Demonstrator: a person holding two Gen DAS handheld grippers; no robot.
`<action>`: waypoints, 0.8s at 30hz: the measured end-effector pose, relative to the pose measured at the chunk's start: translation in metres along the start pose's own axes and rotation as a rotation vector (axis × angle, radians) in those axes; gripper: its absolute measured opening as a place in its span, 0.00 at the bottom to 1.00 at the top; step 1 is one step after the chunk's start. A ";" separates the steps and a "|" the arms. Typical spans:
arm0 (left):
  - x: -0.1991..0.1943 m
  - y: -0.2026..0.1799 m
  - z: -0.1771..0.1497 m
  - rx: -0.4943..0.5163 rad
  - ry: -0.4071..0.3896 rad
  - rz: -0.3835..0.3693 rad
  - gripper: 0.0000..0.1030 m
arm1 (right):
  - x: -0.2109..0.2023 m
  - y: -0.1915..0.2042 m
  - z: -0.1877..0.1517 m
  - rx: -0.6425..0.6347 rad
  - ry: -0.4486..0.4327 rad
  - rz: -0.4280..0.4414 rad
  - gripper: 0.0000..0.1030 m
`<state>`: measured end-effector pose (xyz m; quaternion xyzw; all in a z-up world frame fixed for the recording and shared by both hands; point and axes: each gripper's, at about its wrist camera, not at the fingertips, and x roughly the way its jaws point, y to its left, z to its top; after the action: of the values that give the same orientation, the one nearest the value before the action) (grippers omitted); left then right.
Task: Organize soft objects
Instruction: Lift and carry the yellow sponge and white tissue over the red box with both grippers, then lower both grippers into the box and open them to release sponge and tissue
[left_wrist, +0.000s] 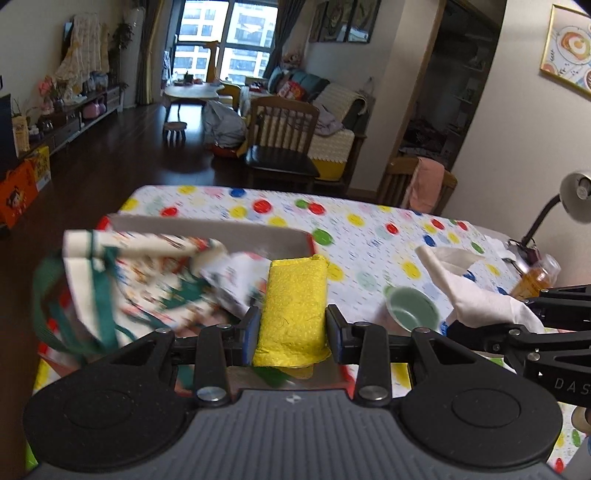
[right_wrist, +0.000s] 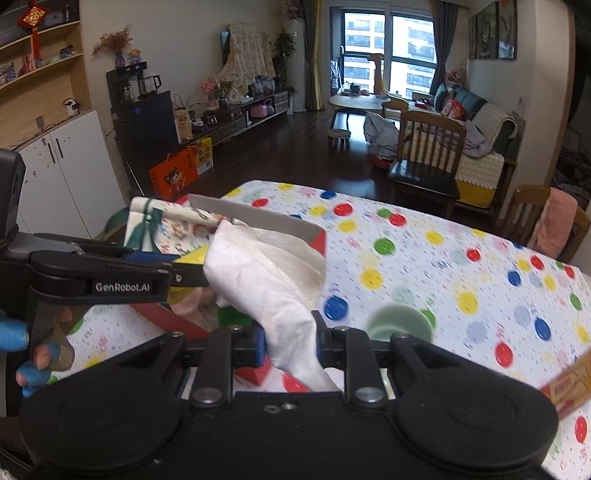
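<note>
While both claws carry soft items above the box (left_wrist: 207, 225) at the frame's left, the depositing step is in hand: the left claw (left_wrist: 291, 326) clenches a yellow cloth (left_wrist: 295, 302), the right claw (right_wrist: 288, 341) grips a white cloth (right_wrist: 266, 273). Next, I judge, each lowers inside, then releases.

- "GenRobot.AI" is printed in pale letters on the black side of the left gripper (right_wrist: 177, 271), as the right wrist view shows it.
- "DAS" stands in faint grey letters on the black body of the right gripper (left_wrist: 456, 325), at the right edge of the left wrist view; the word is cut off there.
</note>
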<state>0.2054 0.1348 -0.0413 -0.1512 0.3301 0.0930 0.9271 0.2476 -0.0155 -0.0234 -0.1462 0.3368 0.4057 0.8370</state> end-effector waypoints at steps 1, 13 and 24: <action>-0.002 0.008 0.003 0.002 -0.006 0.005 0.35 | 0.003 0.004 0.004 -0.003 -0.001 0.000 0.20; 0.008 0.078 0.027 0.047 -0.001 0.089 0.35 | 0.066 0.036 0.040 -0.008 0.031 -0.023 0.20; 0.047 0.107 0.036 0.099 0.043 0.141 0.35 | 0.137 0.060 0.059 -0.067 0.108 -0.067 0.21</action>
<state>0.2335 0.2512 -0.0685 -0.0834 0.3640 0.1384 0.9173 0.2876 0.1321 -0.0718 -0.2070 0.3625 0.3802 0.8253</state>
